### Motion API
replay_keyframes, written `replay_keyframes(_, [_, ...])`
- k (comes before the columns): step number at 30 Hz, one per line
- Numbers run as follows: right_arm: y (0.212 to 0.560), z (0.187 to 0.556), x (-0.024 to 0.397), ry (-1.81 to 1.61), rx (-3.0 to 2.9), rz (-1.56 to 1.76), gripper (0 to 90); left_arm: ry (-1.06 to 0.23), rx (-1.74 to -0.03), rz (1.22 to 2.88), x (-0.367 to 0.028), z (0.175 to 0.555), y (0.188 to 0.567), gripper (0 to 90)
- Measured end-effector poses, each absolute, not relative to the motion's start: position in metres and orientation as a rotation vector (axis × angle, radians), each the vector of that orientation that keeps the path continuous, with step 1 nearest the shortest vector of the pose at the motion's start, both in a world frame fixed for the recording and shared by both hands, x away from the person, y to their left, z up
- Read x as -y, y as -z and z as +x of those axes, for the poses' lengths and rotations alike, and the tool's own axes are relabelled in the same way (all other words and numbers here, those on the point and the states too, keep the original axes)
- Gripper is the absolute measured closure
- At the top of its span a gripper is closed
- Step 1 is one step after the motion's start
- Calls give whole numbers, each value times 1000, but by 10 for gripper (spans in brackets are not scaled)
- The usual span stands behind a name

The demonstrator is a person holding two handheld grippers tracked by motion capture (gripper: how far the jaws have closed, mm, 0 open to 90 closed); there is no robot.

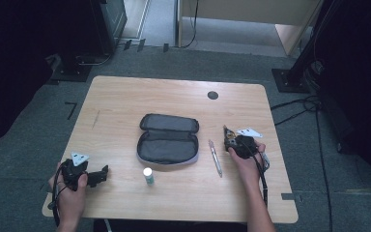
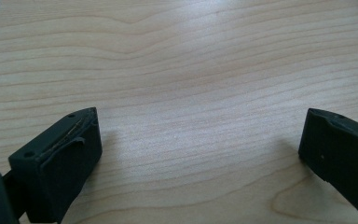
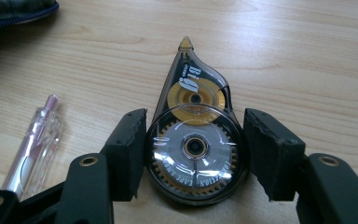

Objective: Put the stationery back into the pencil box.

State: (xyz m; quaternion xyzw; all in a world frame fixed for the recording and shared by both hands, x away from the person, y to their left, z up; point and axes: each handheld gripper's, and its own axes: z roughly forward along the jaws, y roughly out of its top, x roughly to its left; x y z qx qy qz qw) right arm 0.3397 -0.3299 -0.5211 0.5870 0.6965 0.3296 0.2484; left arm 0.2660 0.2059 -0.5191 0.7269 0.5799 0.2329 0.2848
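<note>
Pouch [image 1: 167, 139] unzipped, nothing visible inside. Right gripper [image 3: 193, 149] clamps correction tape [image 3: 193, 135]; left gripper [image 2: 198, 140] spread, holding nothing.

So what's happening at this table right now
A person at a wooden table holds a gripper in each hand. The right gripper has its jaws around a correction tape dispenser lying flat on the table, about touching its round body on both sides. A pen lies beside it, next to an open pencil case. The left gripper rests open over bare wood, near a small glue stick.
</note>
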Motion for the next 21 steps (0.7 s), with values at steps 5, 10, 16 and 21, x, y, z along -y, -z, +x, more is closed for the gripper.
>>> replay_keyframes(5, [519, 337, 331, -893, -1893, 1625, 420, -623, -1551, 1944, -206, 266, 519, 0])
replay_keyframes(10, [514, 330, 333, -933, -1872, 1627, 421, -623, -1551, 1945, -206, 266, 519, 0])
replay_keyframes(16, [501, 323, 333, -967, -1847, 1597, 421, -623, -1551, 1944, -206, 266, 519, 0])
replay_keyframes(21, [488, 315, 327, -992, -1835, 1557, 421, -623, -1551, 1945, -206, 266, 519, 0])
